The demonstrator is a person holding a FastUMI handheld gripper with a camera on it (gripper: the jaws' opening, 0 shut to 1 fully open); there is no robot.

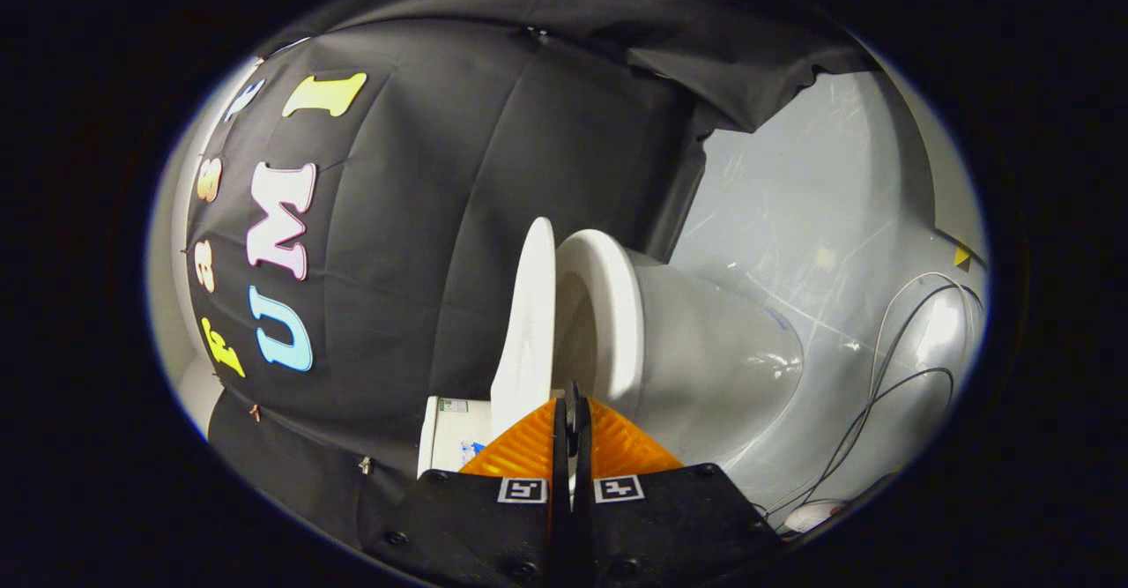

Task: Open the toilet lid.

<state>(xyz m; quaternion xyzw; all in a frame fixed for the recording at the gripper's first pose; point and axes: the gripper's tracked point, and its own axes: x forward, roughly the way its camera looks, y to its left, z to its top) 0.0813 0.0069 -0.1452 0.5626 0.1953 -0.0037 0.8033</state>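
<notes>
Just ahead of my gripper (571, 407), fingers pressed together on nothing; toilet lid (526, 323) swung off seat (608, 306), apparently open.

The claw (571, 407) has two ribbed, wedge-shaped fingers (520, 451) pressed together, set on black plates (476, 517) with dark screws (396, 538) and two square black-and-white marker tags (522, 489).
</notes>
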